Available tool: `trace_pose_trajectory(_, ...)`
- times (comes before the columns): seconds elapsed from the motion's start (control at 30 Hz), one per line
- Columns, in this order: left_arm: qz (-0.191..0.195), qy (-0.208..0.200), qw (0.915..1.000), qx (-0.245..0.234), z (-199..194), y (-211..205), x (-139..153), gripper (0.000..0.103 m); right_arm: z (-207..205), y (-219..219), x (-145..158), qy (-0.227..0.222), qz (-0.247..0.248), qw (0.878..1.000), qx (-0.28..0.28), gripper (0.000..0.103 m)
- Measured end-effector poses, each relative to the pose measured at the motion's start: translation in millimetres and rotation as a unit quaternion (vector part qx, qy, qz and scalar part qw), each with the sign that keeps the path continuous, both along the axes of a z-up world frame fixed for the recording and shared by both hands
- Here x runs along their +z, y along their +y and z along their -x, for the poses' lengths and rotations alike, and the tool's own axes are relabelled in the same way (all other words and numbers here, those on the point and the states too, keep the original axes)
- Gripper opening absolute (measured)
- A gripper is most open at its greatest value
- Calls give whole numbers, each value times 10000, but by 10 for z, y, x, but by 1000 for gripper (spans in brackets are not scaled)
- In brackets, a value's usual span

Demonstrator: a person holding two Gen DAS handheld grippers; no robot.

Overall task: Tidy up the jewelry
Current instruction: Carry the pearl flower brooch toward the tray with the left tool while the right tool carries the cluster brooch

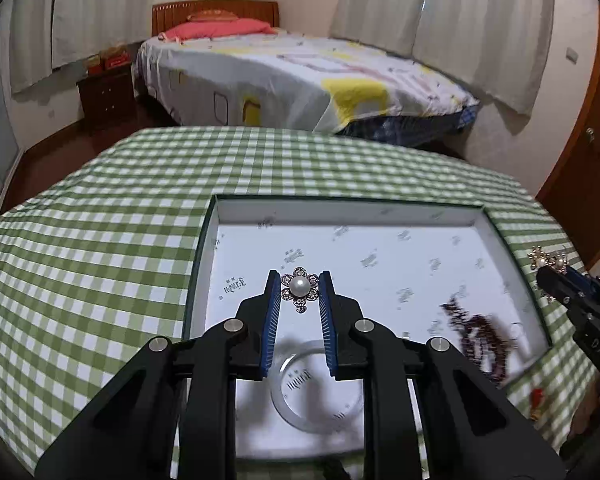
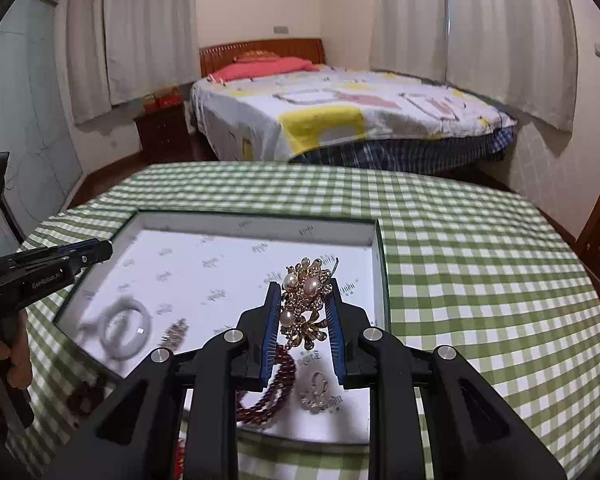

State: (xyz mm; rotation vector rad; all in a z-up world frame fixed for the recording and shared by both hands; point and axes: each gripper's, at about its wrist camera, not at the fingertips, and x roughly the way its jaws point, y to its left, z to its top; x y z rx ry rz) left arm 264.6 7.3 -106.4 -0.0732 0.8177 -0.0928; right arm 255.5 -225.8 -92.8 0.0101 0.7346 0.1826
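My left gripper (image 1: pixel 300 286) is shut on a silver flower brooch with a pearl (image 1: pixel 300 288) and holds it over the white box (image 1: pixel 340 210). My right gripper (image 2: pixel 303 300) is shut on a gold brooch with pearls (image 2: pixel 306 300) above the box's right side (image 2: pixel 374 248). In the box lie a white bangle (image 2: pixel 126 328), a dark red bead bracelet (image 2: pixel 272 392), a small silver piece (image 2: pixel 174 334) and a silver ring piece (image 2: pixel 318 394). In the left wrist view the bangle (image 1: pixel 316 400) is below my fingers and the red beads (image 1: pixel 480 332) are blurred at right.
The box sits on a table with a green checked cloth (image 1: pixel 100 240). A bed (image 1: pixel 300 76) and a nightstand (image 1: pixel 106 94) stand beyond the table. The right gripper shows at the right edge in the left wrist view (image 1: pixel 556 276). The left gripper shows at left in the right wrist view (image 2: pixel 96 250).
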Motion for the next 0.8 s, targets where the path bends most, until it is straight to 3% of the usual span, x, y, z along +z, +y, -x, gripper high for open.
trace_pose_trajectory(0.2,-40,453,9989,67,-204,81,-276,19,-183,-38,-290,442,26,9990,-7,23)
trace_pose_trajectory(0.43,-67,840,9964,78,-338,122,-462,19,-291,-31,-423,689,62,9976,18,23)
trace_pose_trajectory(0.8,-48,817,9966,18,-348,72,-475,25,-331,-83,-476,825,-41,9966,-73,24)
